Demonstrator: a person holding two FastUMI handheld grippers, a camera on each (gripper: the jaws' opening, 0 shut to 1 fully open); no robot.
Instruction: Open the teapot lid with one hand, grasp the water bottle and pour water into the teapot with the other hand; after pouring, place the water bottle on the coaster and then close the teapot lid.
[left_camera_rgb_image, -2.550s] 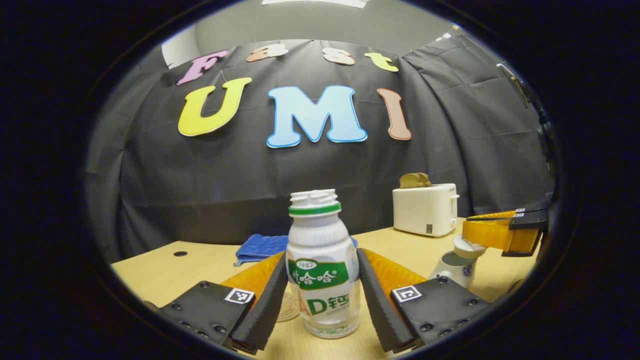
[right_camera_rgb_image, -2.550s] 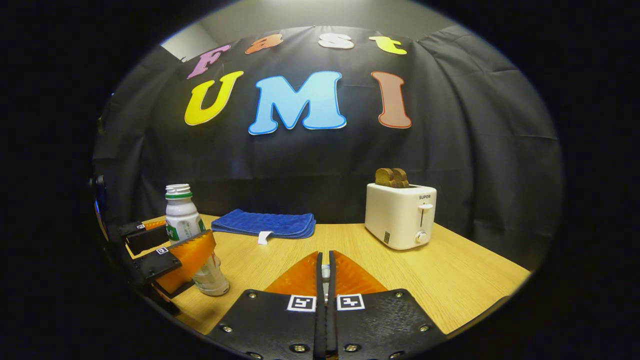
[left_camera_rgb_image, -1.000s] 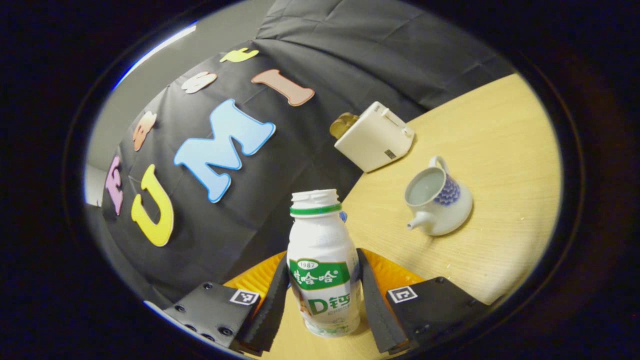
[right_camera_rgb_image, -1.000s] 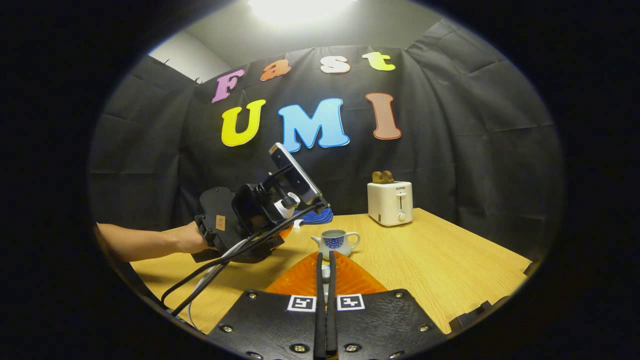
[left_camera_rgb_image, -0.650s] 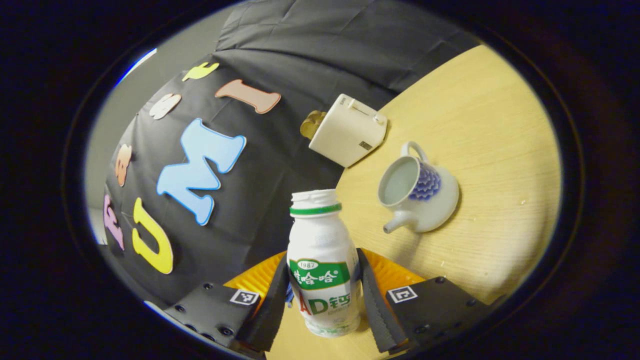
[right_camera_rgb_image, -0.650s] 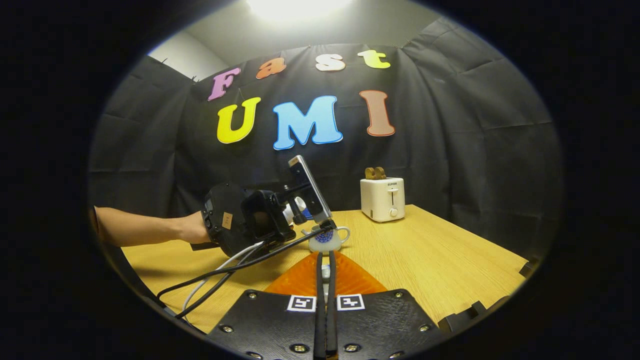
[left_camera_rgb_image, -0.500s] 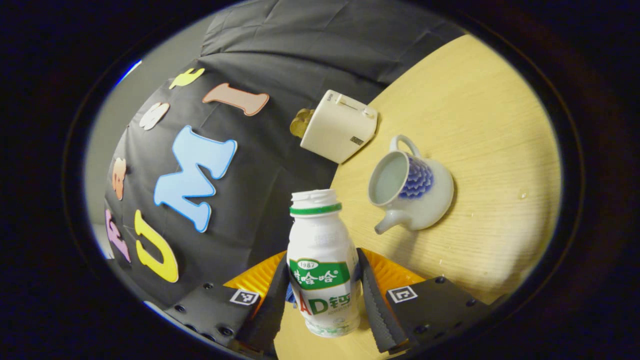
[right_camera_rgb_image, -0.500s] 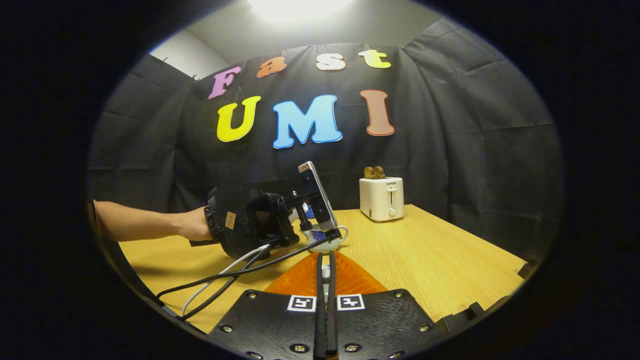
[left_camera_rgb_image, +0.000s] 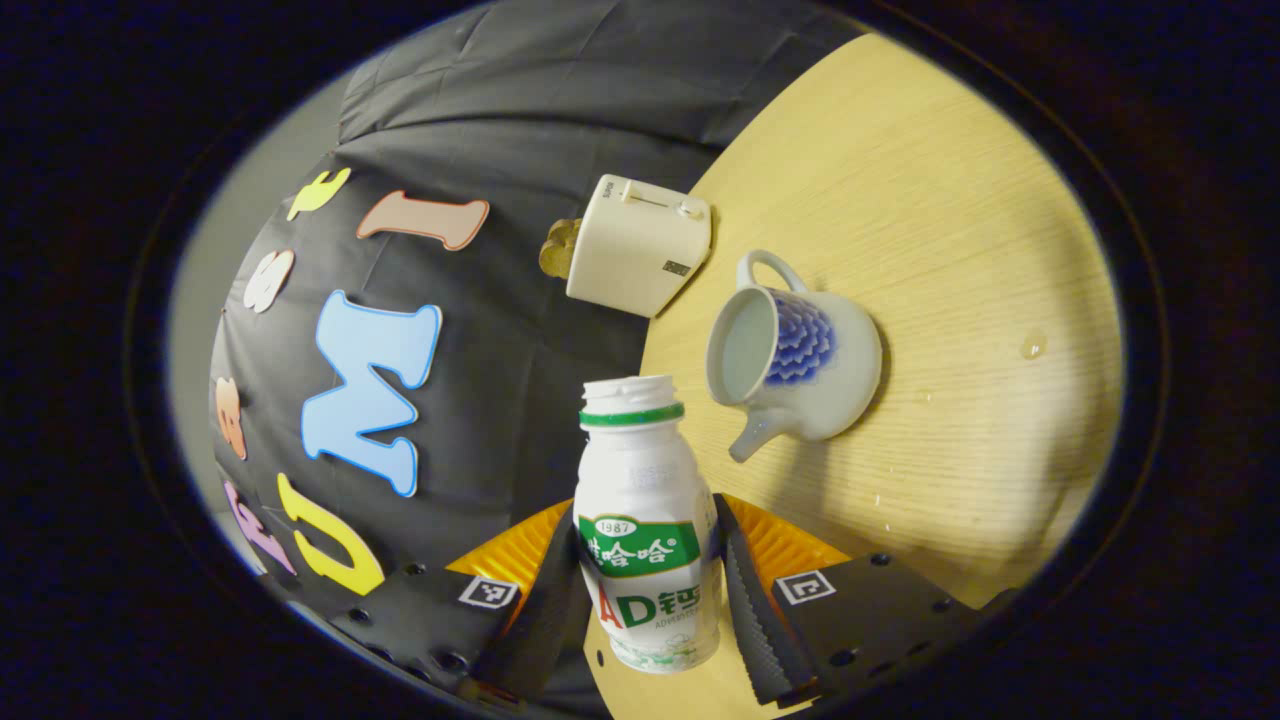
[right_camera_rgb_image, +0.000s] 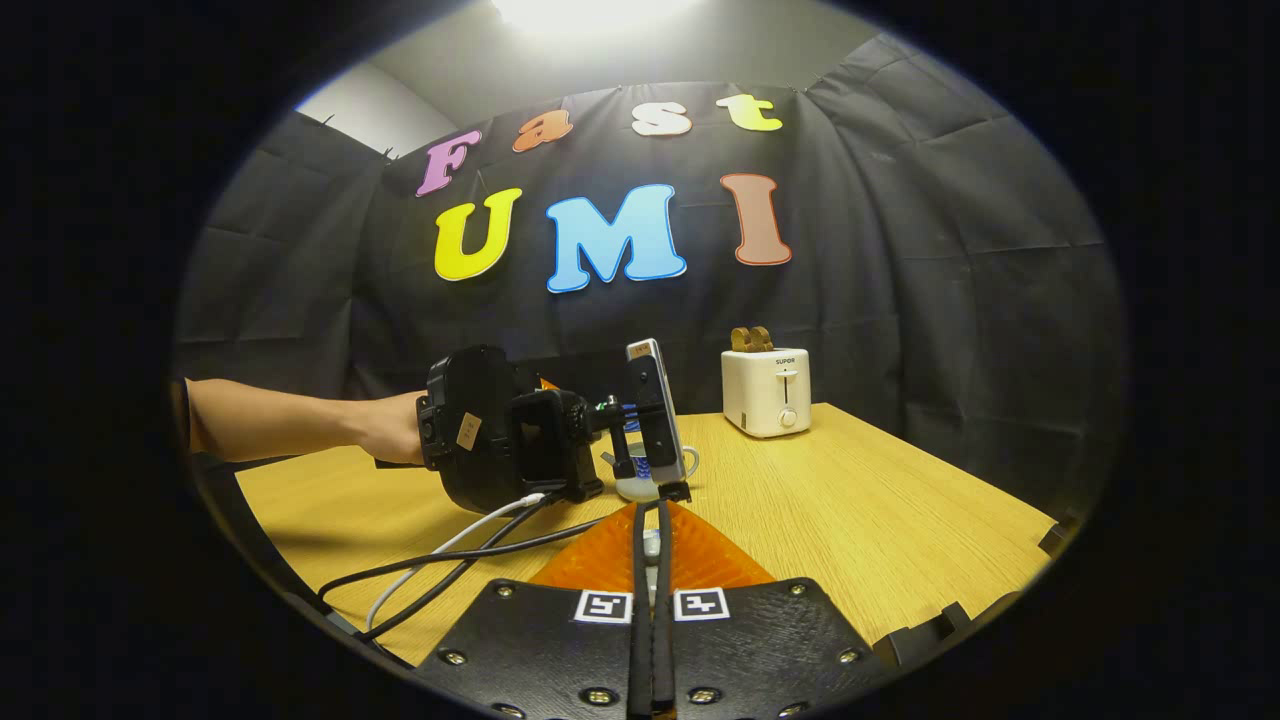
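Note:
My left gripper (left_camera_rgb_image: 648, 600) is shut on a white water bottle (left_camera_rgb_image: 645, 500) with a green label and an open neck. The bottle is tipped over sideways, its mouth close to the lidless white-and-blue teapot (left_camera_rgb_image: 800, 350) on the table. No water shows leaving the neck. In the right gripper view, a hand (right_camera_rgb_image: 385, 440) holds the left gripper's black housing over the teapot (right_camera_rgb_image: 640, 488), which is mostly hidden behind it. My right gripper (right_camera_rgb_image: 651, 530) hangs back from the pot, shut on the small white teapot lid (right_camera_rgb_image: 651, 546).
A white toaster (left_camera_rgb_image: 640, 245) with bread stands at the back of the wooden table (left_camera_rgb_image: 950, 200). Water drops (left_camera_rgb_image: 1032, 347) lie on the wood beyond the teapot. Cables (right_camera_rgb_image: 450, 550) trail from the left gripper across the table in front of my right gripper.
The left gripper lifted the bottle off the table, carried it to the teapot and keeps tilting it further. The right gripper backed away with the lid and now holds still.

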